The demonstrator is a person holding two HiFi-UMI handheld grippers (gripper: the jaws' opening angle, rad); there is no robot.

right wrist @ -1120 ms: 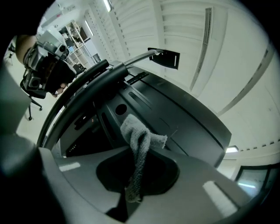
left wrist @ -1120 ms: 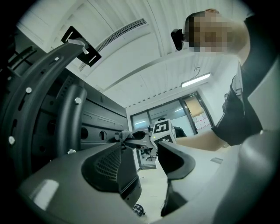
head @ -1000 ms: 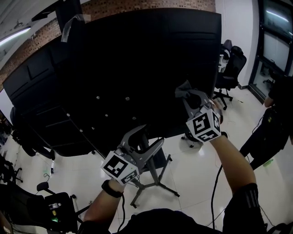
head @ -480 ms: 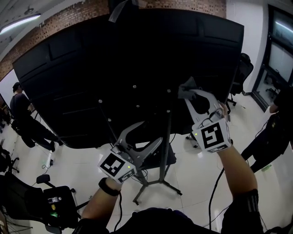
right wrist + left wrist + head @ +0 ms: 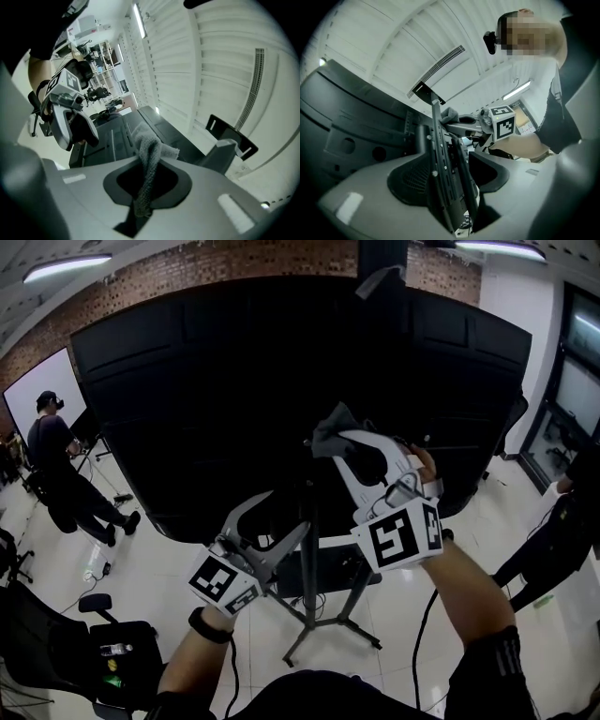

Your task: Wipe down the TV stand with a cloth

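Note:
The big black TV (image 5: 234, 399) shows its back, mounted on a wheeled TV stand whose post (image 5: 310, 554) runs down to splayed legs (image 5: 361, 634). My right gripper (image 5: 342, 439) is shut on a grey cloth (image 5: 330, 430), which it holds up against the TV's back just above the post. In the right gripper view the cloth (image 5: 147, 154) hangs bunched between the jaws. My left gripper (image 5: 286, 517) is lower and to the left, at the post. In the left gripper view the post's dark rail (image 5: 438, 154) runs between its jaws, which close on it from both sides.
A person (image 5: 61, 456) stands at the far left near a white screen (image 5: 37, 390). Another person (image 5: 572, 512) is at the right edge. An office chair (image 5: 103, 652) sits at the lower left. A brick wall rises behind the TV, and the floor is white tile.
My right gripper has carried the cloth left across the TV's back to above the post. The left gripper has stayed at the post. The head view has tilted up.

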